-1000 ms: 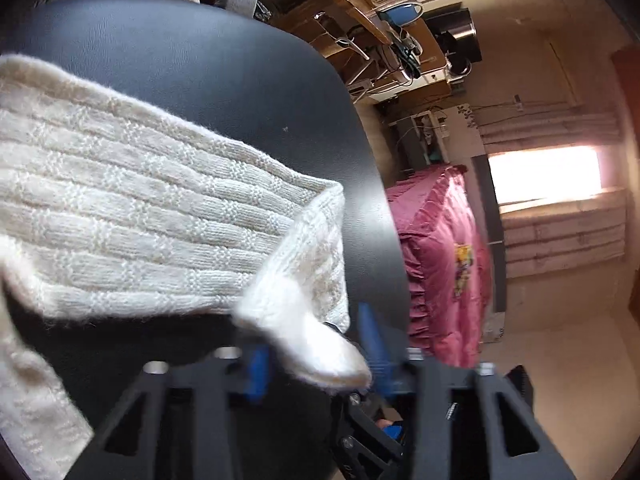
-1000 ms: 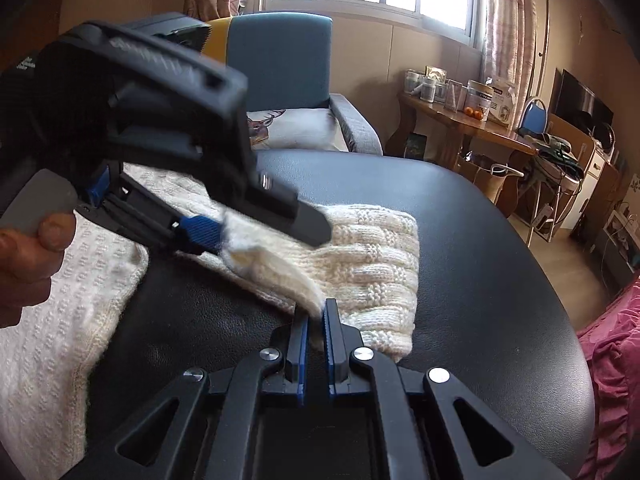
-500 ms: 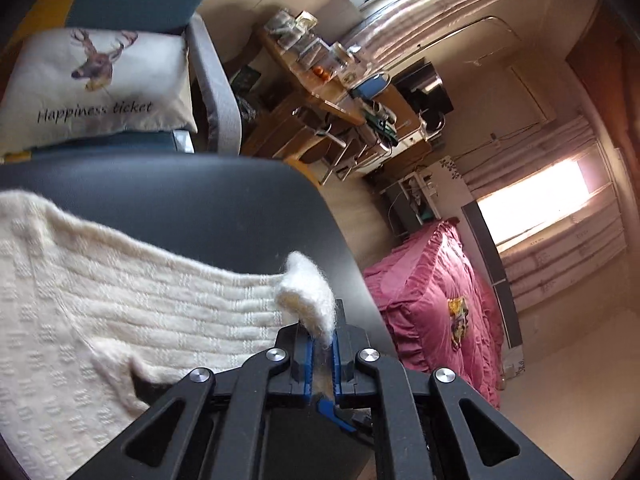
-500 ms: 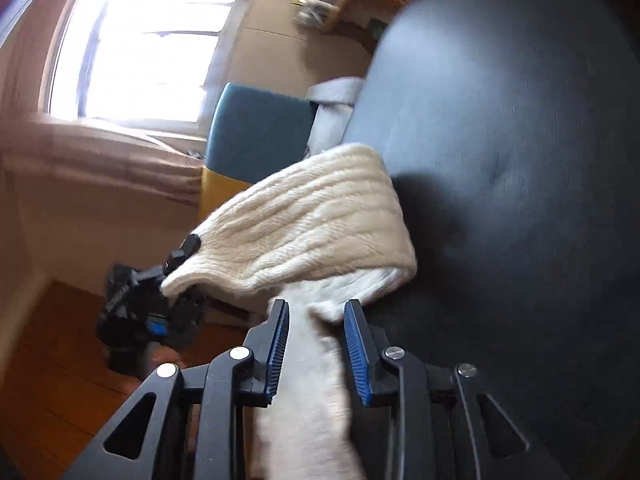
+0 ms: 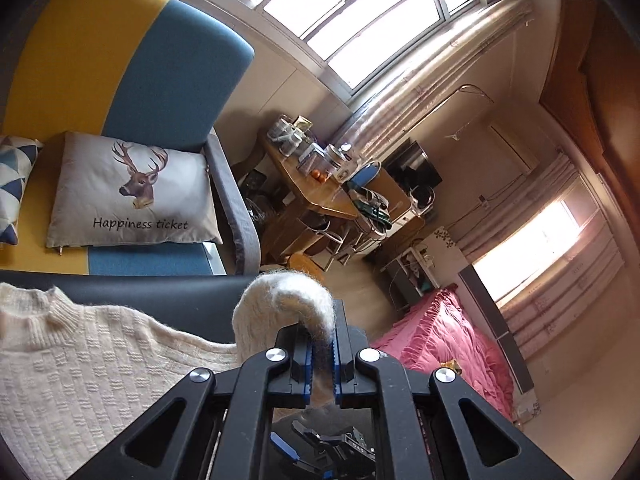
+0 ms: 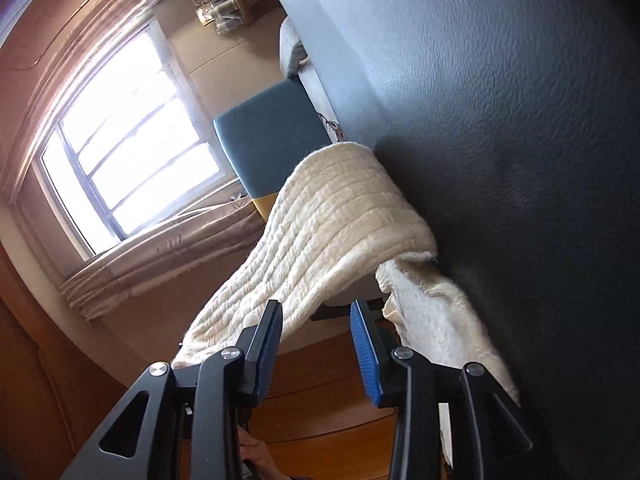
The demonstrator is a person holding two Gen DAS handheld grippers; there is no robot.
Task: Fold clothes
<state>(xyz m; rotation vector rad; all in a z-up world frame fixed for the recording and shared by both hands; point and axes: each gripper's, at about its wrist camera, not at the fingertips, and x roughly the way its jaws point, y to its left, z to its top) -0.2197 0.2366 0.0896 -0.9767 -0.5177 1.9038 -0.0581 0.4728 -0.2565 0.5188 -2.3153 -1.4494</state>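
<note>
A cream knitted sweater (image 5: 80, 364) lies on a black leather table (image 5: 160, 292). My left gripper (image 5: 320, 344) is shut on the cuff of its sleeve (image 5: 288, 300) and holds it up above the table edge. In the right wrist view the sleeve (image 6: 320, 232) hangs lifted off the black table (image 6: 520, 120), with more of the sweater (image 6: 436, 320) lying below it. My right gripper (image 6: 316, 340) is open and empty, its blue pads apart just in front of the lifted sleeve.
A blue and yellow sofa (image 5: 132, 80) with a deer cushion (image 5: 132, 196) stands behind the table. A cluttered wooden desk (image 5: 316, 192) and a pink bed (image 5: 448, 340) are to the right. Wooden floor (image 6: 320, 400) lies below the table edge.
My right gripper has opened and let go of the sleeve. My left gripper closed on the cuff and lifted it. Both views tilted strongly.
</note>
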